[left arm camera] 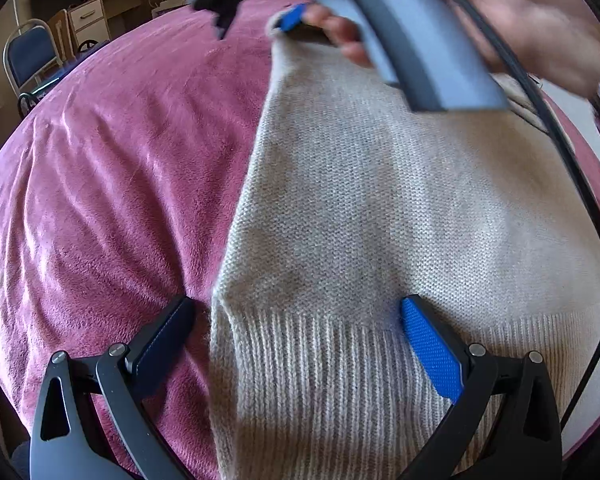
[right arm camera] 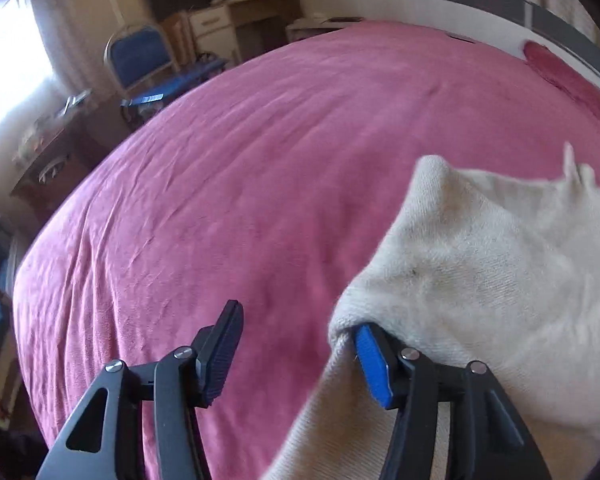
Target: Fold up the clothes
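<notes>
Since the beige knit sweater (left arm camera: 372, 208) lies on the pink bedspread (left arm camera: 100, 200), soft and limp, it will sag unless gripped at edges. Left gripper (left arm camera: 300, 320) is spread, straddling the sweater's ribbed hem corner; right gripper (right arm camera: 296, 344) is spread too, one finger under the sweater's far corner.

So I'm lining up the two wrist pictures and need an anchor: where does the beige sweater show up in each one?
Left wrist view: the beige sweater fills the centre and right, ribbed hem at the bottom between the open left tool's fingers.
Right wrist view: the sweater sits lower right, draped over the blue finger of the open right tool.
Shared landmark: the blue chair, upper left in both.
</notes>
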Motion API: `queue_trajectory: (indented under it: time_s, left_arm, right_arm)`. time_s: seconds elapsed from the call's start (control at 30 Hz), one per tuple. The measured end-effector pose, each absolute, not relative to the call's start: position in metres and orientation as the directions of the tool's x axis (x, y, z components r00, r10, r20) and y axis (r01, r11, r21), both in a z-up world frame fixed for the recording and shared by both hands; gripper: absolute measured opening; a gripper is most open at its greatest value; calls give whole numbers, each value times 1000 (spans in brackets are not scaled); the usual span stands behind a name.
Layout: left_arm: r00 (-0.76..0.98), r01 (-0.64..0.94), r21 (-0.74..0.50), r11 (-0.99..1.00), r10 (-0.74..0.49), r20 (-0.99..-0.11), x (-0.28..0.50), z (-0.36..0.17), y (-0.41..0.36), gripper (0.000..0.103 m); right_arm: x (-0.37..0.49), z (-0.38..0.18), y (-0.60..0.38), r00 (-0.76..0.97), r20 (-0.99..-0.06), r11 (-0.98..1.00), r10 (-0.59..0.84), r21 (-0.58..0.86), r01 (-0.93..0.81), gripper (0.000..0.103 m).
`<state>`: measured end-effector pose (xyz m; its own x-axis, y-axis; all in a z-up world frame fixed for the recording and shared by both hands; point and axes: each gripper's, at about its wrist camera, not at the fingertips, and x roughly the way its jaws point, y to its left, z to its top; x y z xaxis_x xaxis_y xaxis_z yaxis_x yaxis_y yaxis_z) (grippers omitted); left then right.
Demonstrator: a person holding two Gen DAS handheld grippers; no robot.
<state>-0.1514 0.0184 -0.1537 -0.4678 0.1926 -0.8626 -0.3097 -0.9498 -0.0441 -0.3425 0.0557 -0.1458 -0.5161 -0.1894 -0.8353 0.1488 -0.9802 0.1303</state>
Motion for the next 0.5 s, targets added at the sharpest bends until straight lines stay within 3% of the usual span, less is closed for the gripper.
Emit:
queue_trajectory:
  time_s: [0.17,0.27,0.4,0.5]
  left_arm:
    - [-470,-310,-45,-950,194,-861,-156,-155,19,103]
    - [-472,-306,-49,-951,196,-860,-158,-155,18,103]
    - [-470,-289,-68,-955,203,-859,-163,-152,17,103]
    - [-469,-249,-115,-962,223,-855,-172,-143,14,103]
  right_arm:
    - [-331,-152,59,-491,-862,-987,-125,59,148,58]
    - [-295,-134,84,-518,-840,-983,-163,94,156,58]
    - [-225,-114,152,-578,-773,-964,-262,232,128,58]
    - [-185,-121,228,-604,-741,-932,-293,362,8,58]
